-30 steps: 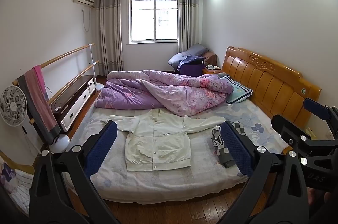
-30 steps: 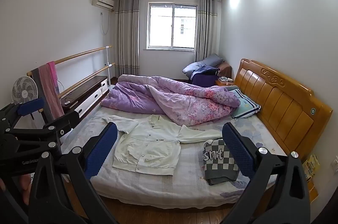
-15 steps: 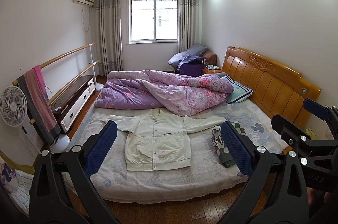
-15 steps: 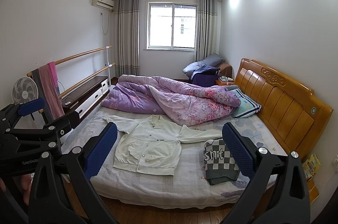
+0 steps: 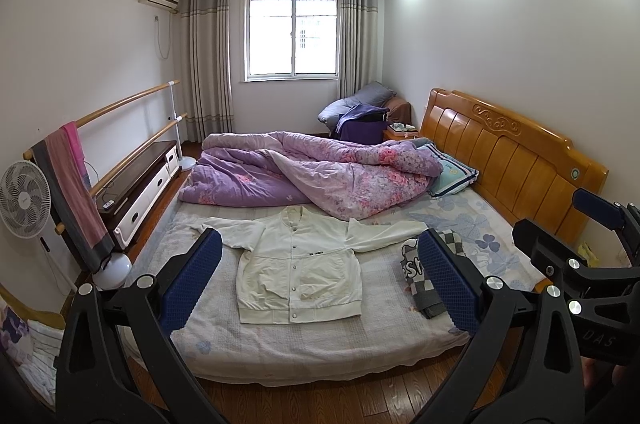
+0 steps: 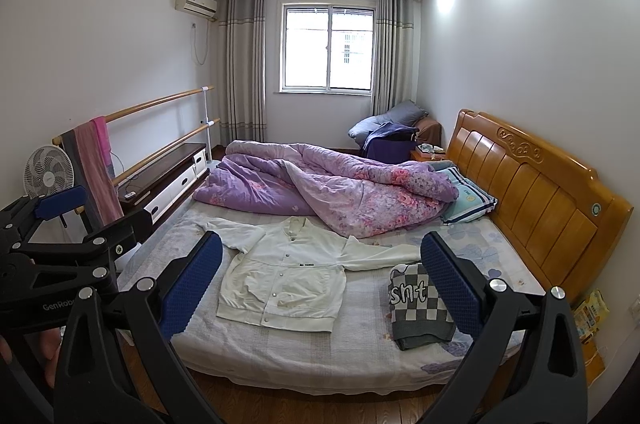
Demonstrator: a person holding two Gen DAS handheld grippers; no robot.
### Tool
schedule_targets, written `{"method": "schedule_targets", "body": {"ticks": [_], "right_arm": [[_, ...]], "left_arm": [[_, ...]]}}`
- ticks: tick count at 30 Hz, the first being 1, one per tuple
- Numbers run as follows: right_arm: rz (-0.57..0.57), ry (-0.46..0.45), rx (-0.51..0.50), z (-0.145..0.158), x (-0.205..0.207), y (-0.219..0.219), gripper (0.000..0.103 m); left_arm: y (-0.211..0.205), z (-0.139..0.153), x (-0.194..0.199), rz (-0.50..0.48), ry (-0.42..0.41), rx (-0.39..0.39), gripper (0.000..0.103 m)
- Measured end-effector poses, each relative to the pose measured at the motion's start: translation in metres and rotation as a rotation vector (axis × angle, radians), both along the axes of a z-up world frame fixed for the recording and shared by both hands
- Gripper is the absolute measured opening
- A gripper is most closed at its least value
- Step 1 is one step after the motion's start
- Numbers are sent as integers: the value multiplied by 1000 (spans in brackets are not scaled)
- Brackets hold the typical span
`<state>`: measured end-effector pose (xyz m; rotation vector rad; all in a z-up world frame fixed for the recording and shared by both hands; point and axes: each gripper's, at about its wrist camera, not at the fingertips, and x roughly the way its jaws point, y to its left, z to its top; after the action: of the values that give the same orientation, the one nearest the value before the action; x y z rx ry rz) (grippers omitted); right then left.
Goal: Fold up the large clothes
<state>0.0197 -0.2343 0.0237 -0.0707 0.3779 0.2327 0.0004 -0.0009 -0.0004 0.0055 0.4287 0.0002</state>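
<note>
A white button-up jacket (image 5: 300,272) lies flat and face up on the bed (image 5: 320,348), sleeves spread to both sides; it also shows in the right wrist view (image 6: 284,276). My left gripper (image 5: 318,284) is open and empty, held in the air in front of the bed's near edge. My right gripper (image 6: 320,288) is open and empty too, at about the same distance. In the left wrist view the right gripper (image 5: 568,248) shows at the right edge. In the right wrist view the left gripper (image 6: 80,224) shows at the left.
A folded grey checkered garment (image 6: 420,304) lies on the bed right of the jacket. A crumpled purple floral quilt (image 6: 328,184) fills the far half. Wooden headboard (image 6: 540,192) at right. A fan (image 5: 24,200), barre rails with a towel (image 5: 76,192) and a low cabinet (image 5: 140,184) stand at left.
</note>
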Motion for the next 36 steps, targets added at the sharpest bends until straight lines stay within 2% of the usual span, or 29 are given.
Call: {"method": "schedule_targets", "body": {"ticks": [7, 36], "right_arm": [[2, 3, 1, -8, 3, 13, 96], [1, 11, 1, -12, 6, 14, 96]], "left_arm": [[0, 0, 0, -1, 0, -2, 98], [0, -7, 1, -4, 10, -7, 98]]}}
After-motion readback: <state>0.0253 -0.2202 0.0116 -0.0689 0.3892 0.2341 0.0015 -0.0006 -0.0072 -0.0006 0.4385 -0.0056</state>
